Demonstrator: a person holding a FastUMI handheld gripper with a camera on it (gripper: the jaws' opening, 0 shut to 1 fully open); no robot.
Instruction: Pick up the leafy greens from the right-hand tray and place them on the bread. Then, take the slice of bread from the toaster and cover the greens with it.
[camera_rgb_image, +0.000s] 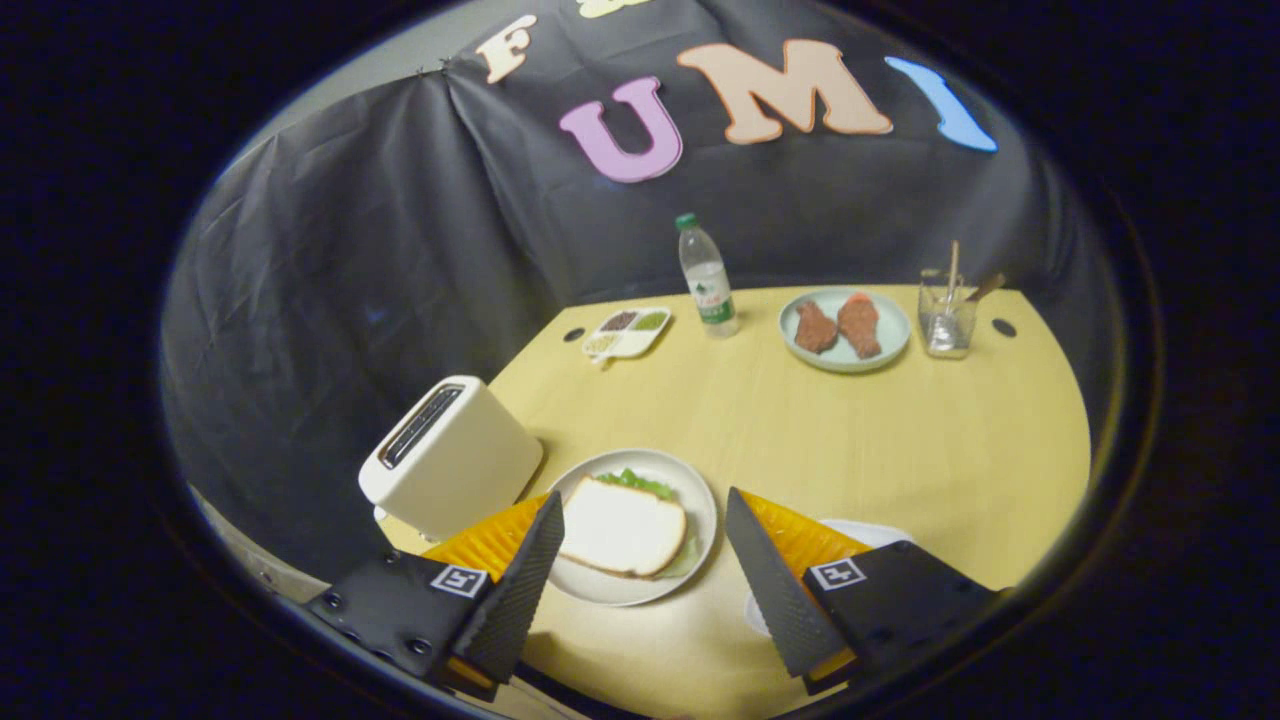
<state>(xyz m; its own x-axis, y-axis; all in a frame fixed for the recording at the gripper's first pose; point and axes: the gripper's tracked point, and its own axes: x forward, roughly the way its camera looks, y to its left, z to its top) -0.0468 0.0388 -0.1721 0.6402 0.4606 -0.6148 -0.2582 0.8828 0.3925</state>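
Observation:
A white plate (690, 478) sits on the yellow table between my two fingers. On it lies a slice of white bread (622, 526), with leafy greens (637, 482) peeking out from under its far edge and right side. The white toaster (450, 455) stands to the left of the plate, just beyond my left finger; its slots look dark. My gripper (645, 500) is open, raised above the plate, with nothing held between the fingers. A white tray (860, 530) is partly hidden behind my right finger.
At the back of the table stand a small divided dish of condiments (626, 332), a water bottle (707, 277), a pale plate with two pieces of meat (844, 328) and a glass with sticks (947, 312). Bare tabletop (900, 440) lies between these and the plate.

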